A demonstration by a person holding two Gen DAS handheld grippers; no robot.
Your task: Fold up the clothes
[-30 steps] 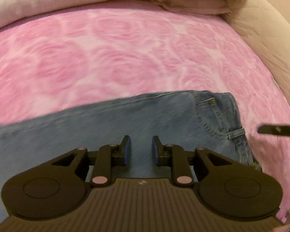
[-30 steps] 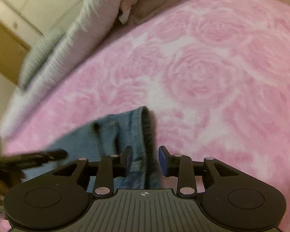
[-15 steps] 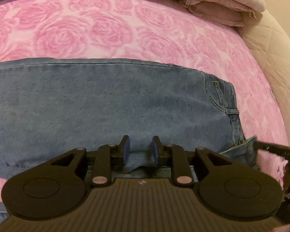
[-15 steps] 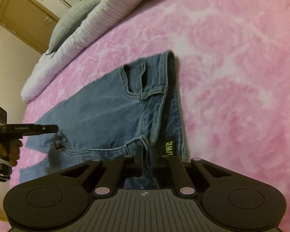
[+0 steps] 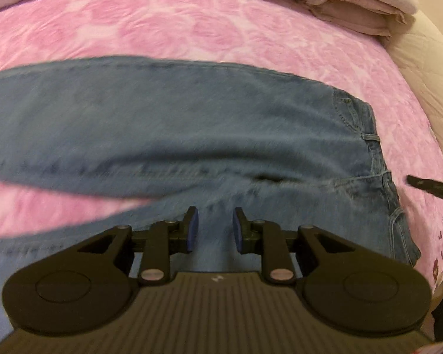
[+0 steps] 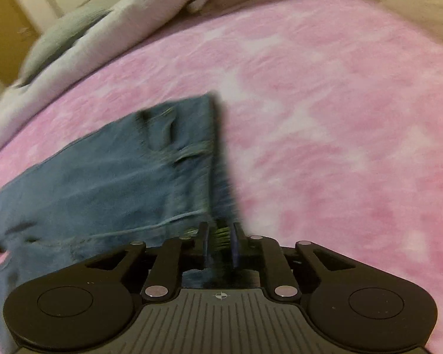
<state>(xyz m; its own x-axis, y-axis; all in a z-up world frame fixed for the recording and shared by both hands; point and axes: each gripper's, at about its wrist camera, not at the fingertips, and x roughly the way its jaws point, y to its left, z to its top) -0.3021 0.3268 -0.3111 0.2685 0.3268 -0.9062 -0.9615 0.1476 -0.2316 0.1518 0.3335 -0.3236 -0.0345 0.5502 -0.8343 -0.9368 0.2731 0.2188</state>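
Note:
Blue jeans (image 5: 177,124) lie spread across a pink rose-patterned bed cover (image 5: 192,26), waistband to the right, legs running left. My left gripper (image 5: 212,227) is open and empty, hovering over the near leg of the jeans. In the right wrist view the jeans (image 6: 103,183) lie to the left, waistband running up the middle. My right gripper (image 6: 220,240) is shut on the jeans' waistband, with denim and a green label between its fingers. The right gripper's tip also shows in the left wrist view (image 5: 428,185) at the right edge.
A folded pale quilt and pillows (image 5: 354,8) lie along the far edge of the bed. A beige padded bed edge (image 5: 428,67) curves at the right. In the right wrist view, grey and white pillows (image 6: 82,38) and a wooden door (image 6: 3,29) stand at the far left.
My right gripper closed on the jeans' waistband and has moved with it; both views are blurred. The jeans' two legs now show apart in the left view. My left gripper stays open.

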